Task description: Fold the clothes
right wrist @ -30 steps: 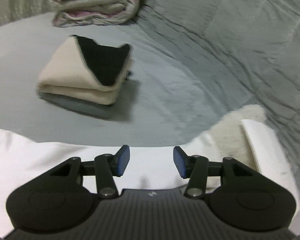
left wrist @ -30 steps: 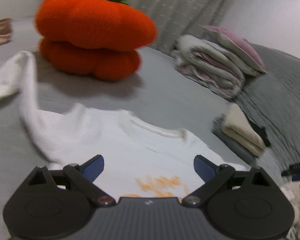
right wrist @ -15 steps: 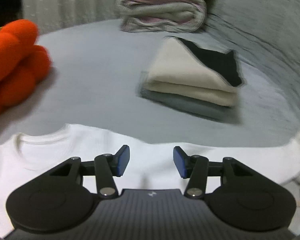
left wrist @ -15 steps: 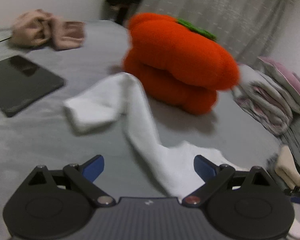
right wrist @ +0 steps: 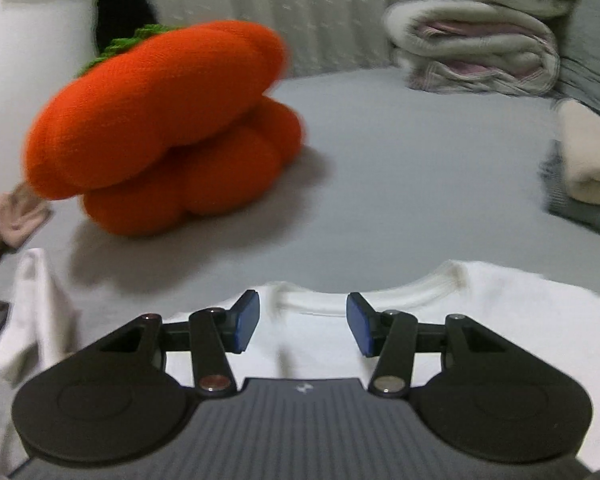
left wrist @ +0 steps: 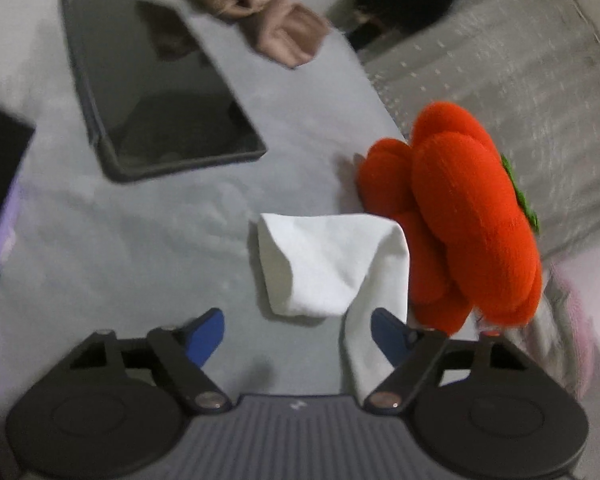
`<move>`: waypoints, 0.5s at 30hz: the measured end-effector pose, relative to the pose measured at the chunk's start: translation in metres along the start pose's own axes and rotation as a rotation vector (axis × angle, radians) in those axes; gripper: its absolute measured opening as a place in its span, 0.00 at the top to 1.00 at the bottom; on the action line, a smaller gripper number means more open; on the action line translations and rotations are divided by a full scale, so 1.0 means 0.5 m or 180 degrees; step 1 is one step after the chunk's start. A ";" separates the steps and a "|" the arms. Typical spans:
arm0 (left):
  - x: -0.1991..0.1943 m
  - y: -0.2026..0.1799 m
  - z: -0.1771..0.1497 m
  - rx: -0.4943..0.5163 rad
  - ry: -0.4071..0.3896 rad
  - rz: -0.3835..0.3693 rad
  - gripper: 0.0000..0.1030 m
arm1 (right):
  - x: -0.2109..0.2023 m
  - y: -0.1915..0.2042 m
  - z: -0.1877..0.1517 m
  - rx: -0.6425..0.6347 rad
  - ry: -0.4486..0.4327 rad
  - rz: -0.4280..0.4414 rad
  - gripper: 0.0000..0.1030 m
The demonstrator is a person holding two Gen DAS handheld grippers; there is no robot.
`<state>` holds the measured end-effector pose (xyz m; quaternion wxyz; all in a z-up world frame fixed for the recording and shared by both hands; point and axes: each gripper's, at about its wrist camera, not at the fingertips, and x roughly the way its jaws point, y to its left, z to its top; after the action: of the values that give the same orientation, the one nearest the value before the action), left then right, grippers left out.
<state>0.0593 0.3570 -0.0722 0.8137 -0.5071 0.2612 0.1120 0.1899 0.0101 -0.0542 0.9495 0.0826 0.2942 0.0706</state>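
Both tools wide, holding nothing: left tool (left wrist: 298, 334) over the sleeve (left wrist: 332, 264), right tool (right wrist: 303, 322) over the shirt (right wrist: 480, 320) collar. Sleeve touching the pumpkin (left wrist: 460, 216) at frame right, so could snag or drag it. Might bunch instead of folding flat.

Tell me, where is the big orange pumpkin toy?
In the right wrist view the pumpkin toy sits on the grey bed at the left, beyond the white shirt. In the left wrist view it's at the right, touching the shirt's sleeve.

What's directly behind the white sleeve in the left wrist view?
The orange pumpkin plush sits right behind the white sleeve; the sleeve's far edge covers its lower left side. Whether they touch can't be told.
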 end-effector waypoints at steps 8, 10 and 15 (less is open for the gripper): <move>0.075 0.023 0.000 -0.0681 -0.0075 -0.0213 0.41 | 0.030 0.031 -0.064 0.0002 -0.0075 0.0422 0.50; 0.090 0.019 -0.002 -0.0747 -0.0143 -0.0229 0.42 | 0.036 0.036 -0.065 -0.0045 -0.0005 0.0550 0.50; 0.119 -0.002 -0.008 -0.0748 -0.0295 -0.0038 0.85 | 0.035 0.048 -0.067 -0.0120 0.0051 0.0964 0.50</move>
<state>0.1086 0.3479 -0.1051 0.7604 -0.5949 0.2053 0.1604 0.1829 0.0406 -0.0861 0.9270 0.1075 0.2847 0.2192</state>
